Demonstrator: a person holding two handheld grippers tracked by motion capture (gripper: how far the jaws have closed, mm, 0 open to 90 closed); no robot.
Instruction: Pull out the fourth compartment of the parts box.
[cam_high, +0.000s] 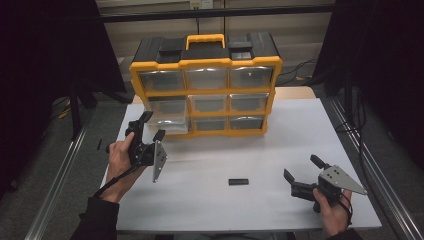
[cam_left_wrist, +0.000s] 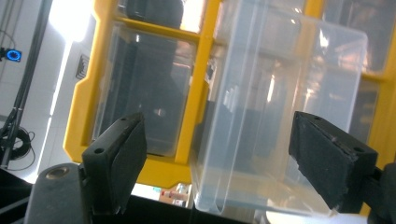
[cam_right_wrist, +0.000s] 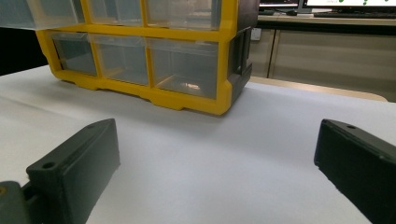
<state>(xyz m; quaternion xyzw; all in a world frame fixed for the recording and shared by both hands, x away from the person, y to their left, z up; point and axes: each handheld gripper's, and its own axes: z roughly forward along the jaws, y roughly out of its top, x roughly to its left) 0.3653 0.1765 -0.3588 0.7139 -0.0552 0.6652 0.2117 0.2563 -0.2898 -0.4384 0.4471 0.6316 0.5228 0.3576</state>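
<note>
The broad white matte table top (cam_high: 280, 150) carries a boxy organiser cabinet of yellow and black moulded plastic (cam_high: 206, 90), fitted with a yellow carry handle and three rows of three clear, glossy drawers. One clear rectangular plastic drawer (cam_high: 169, 125), in the left column, stands pulled partly out of the yellow frame; its walls are thin, smooth and see-through, with rounded corners. In the left gripper view this drawer (cam_left_wrist: 275, 121) projects toward the camera past the frame's yellow bars. The left gripper (cam_high: 150, 127), black hard plastic with a grey three-cornered metal plate, is held in the person's left hand (cam_high: 120, 162) just in front of that drawer; its jaws are spread wide, the drawer's front lies between them in the left gripper view, and the flat, rough-faced black pads sit clear of the walls, gripping nothing. The right gripper (cam_high: 304, 172), of like build, rests low over the table's right side, well apart from the cabinet, jaws parted and empty. A small black oblong block (cam_high: 238, 181) lies flat on the table between the two grippers.
</note>
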